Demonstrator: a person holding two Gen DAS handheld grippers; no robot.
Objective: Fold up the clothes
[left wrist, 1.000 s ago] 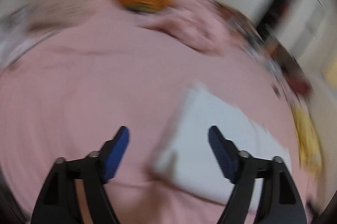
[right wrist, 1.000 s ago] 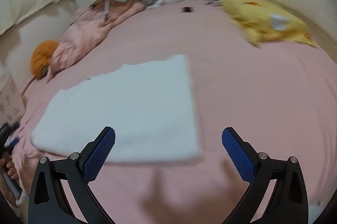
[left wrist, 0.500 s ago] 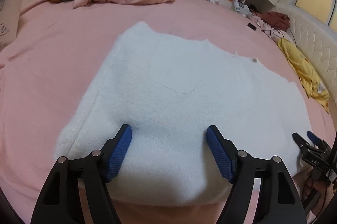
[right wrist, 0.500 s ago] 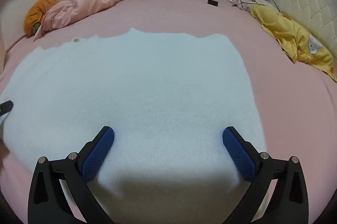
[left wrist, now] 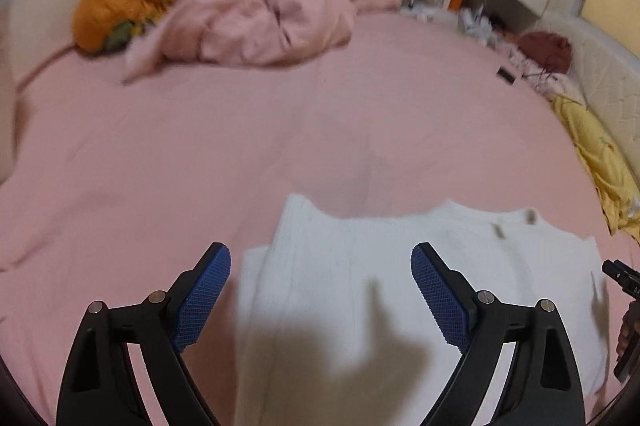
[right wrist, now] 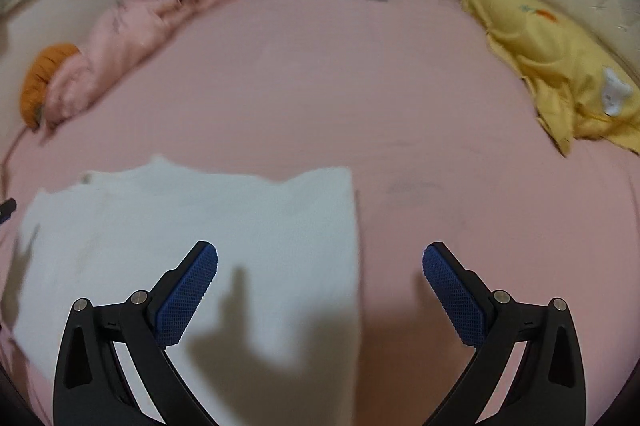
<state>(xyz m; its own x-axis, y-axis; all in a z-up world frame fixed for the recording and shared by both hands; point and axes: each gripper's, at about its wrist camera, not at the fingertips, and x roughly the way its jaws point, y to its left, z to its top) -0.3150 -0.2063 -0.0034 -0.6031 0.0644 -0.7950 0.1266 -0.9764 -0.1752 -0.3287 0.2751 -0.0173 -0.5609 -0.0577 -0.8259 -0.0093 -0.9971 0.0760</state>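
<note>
White garment (left wrist: 400, 286) flat on pink bed (left wrist: 200, 154), left gripper (left wrist: 320, 290) fingers spreading wider above it, right gripper (right wrist: 320, 290) fingers spread, nothing pinched.

White garment (left wrist: 400, 290), pink bedsheet (left wrist: 200, 154), blue-padded claws (left wrist: 320, 290)

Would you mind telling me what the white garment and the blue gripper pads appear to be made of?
The white garment looks like a soft, matte fleece or thick knit: fuzzy surface, faint ribbing, no sheen, though blur leaves this open. The blue pads on the right gripper look like moulded rubber or plastic, judging by their fine cross-hatched grid texture.
</note>
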